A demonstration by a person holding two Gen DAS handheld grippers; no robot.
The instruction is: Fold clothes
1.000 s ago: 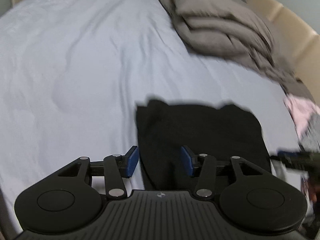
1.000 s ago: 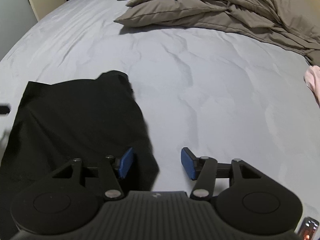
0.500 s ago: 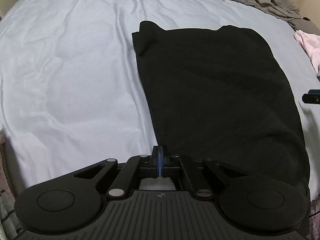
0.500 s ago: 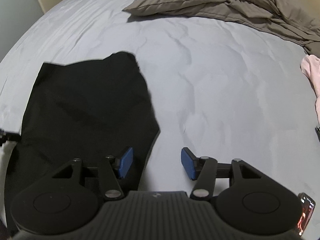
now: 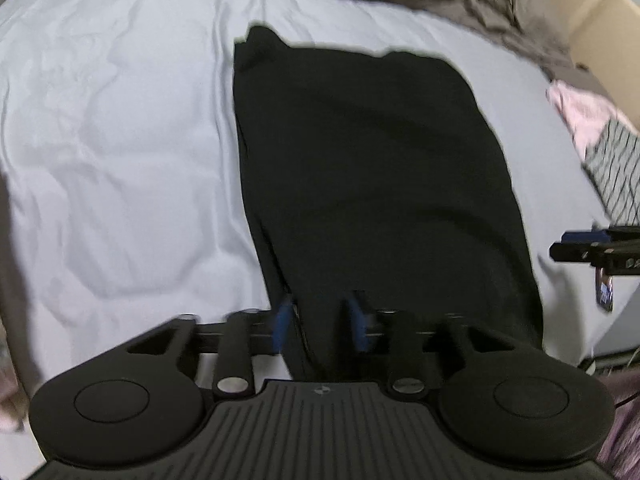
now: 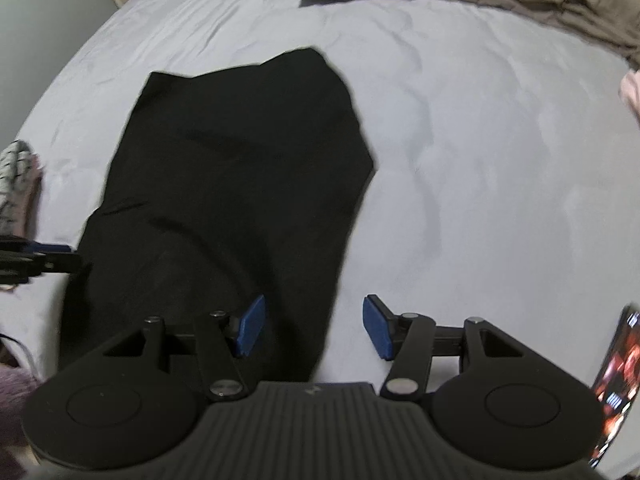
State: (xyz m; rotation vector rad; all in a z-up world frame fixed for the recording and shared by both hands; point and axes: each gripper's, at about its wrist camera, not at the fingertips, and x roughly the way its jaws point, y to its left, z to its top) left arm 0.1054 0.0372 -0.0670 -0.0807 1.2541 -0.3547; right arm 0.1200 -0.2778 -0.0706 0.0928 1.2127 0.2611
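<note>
- A black garment [image 5: 372, 184] is laid flat on the pale sheet [image 5: 112, 152], folded lengthwise.
- The left gripper [image 5: 320, 324] is seen opening narrowly over its near left edge, pads unpressed.
- The right gripper [image 6: 314, 330] is held half-wide at the near right edge, nothing gripped.

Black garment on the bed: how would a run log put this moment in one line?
black garment flat on bed sheet | left gripper opening over near edge | right gripper open, nothing held

No readable text, labels or numbers anywhere.
</note>
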